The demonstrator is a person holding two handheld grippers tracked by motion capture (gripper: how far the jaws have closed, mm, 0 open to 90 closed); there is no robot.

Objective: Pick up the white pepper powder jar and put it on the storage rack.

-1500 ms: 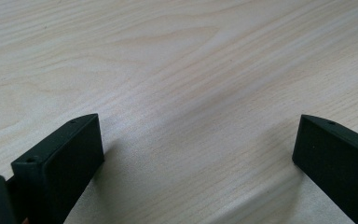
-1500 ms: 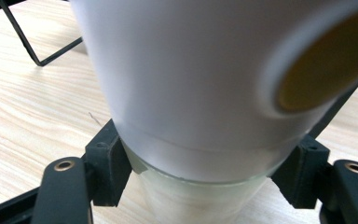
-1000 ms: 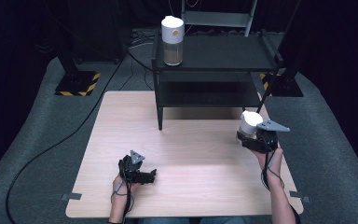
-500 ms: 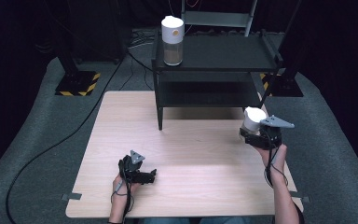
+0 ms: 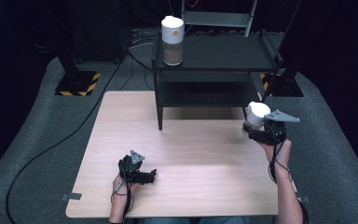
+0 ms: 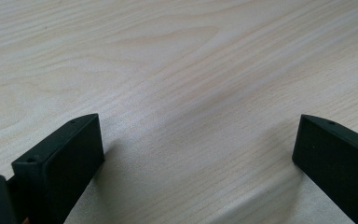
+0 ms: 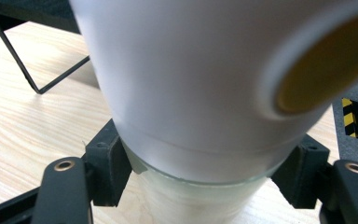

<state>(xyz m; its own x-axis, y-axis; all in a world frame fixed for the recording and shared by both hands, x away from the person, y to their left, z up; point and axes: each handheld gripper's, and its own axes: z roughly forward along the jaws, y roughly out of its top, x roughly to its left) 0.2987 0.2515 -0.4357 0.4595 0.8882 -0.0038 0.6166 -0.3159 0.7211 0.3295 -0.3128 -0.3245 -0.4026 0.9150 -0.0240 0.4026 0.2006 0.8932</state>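
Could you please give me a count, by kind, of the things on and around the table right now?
White-lidded jars: 2, one on the shelf top, one in the right gripper
Black shelf units: 1
Wooden tables: 1
Handheld grippers: 2, left gripper, right gripper
Total: 6

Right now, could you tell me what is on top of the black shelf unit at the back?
A white-lidded jar with brown contents stands at the top shelf's left end. The lower shelf is in shadow, so its contents cannot be made out.
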